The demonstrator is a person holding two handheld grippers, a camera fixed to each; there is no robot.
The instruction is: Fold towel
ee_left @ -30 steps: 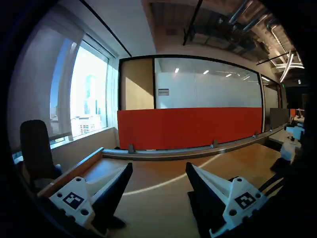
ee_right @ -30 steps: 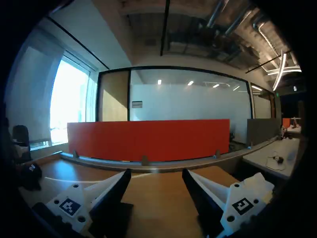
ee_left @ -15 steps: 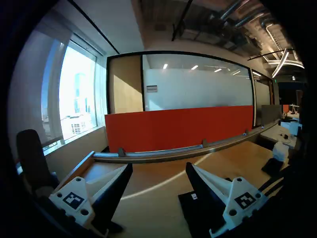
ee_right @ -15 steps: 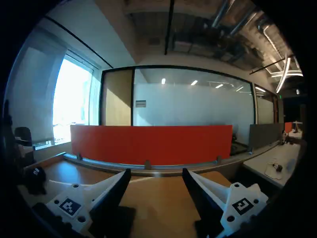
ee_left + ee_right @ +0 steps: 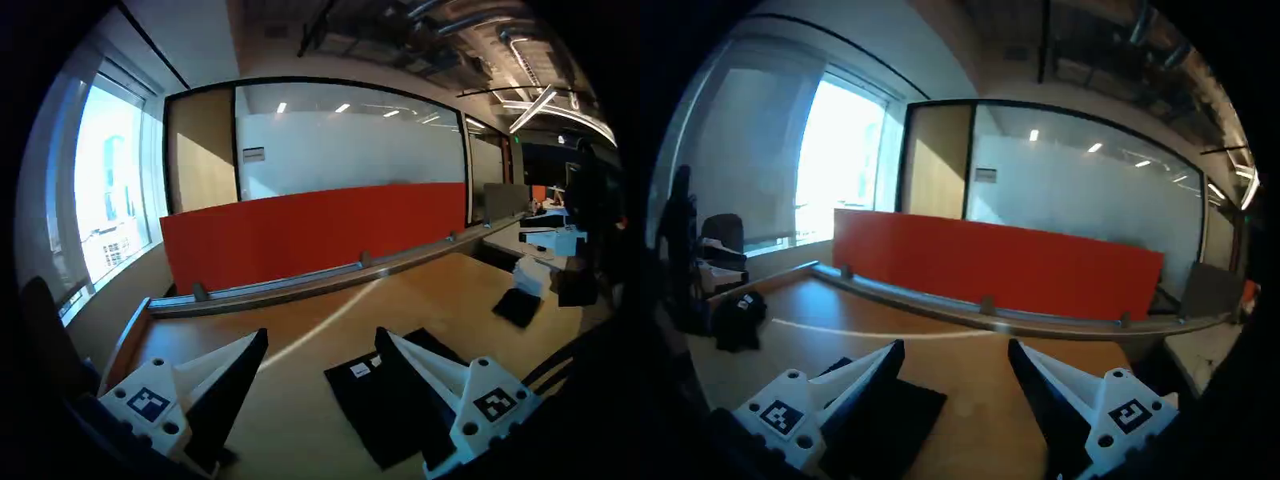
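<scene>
Left hand-held gripper [image 5: 320,360]: fingers apart, empty, above the counter [image 5: 296,416]. The black towel [image 5: 364,408] lies flat on the counter, partly hidden by one finger. Right hand-held gripper [image 5: 954,368]: fingers apart, empty, above the same towel. A red partition [image 5: 320,232] stands along the counter's far edge.

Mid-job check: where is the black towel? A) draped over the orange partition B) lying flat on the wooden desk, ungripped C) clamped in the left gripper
B: the black towel lies flat on the wooden desk, with the left gripper and right gripper both open and empty.
</scene>
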